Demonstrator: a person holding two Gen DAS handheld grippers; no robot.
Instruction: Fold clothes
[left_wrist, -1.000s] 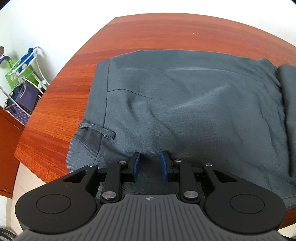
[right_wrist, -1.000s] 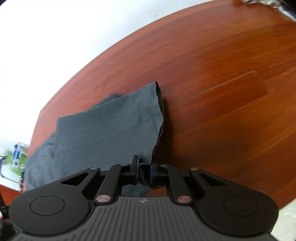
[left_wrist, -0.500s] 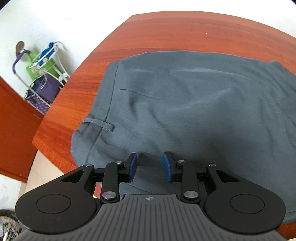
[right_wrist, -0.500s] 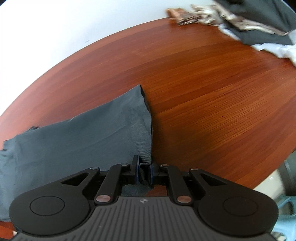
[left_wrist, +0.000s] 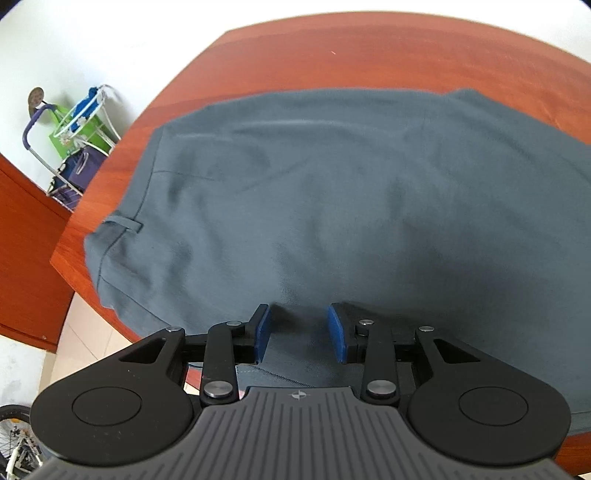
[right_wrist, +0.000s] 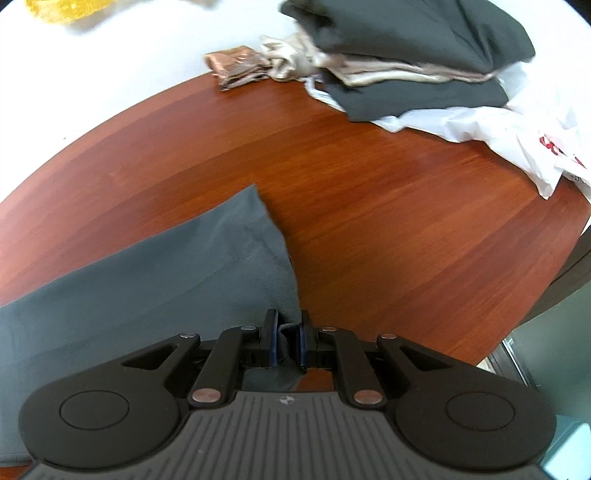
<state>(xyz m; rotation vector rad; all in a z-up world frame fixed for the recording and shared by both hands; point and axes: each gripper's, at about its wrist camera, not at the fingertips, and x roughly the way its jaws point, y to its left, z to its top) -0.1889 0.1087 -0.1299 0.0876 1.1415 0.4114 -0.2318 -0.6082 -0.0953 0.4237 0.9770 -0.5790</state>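
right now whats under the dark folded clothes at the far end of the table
Under the dark folded clothes lie beige garments and a white plastic bag on the table. Anything deeper in the stack is covered.

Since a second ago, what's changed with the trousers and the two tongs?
The left tongs have opened and now stand apart over the trousers, not pinching them. The right tongs have dragged their trouser end across the table toward the pile of clothes and bag, which have come into view. Unchanged: the right tongs stay clamped on the cloth.
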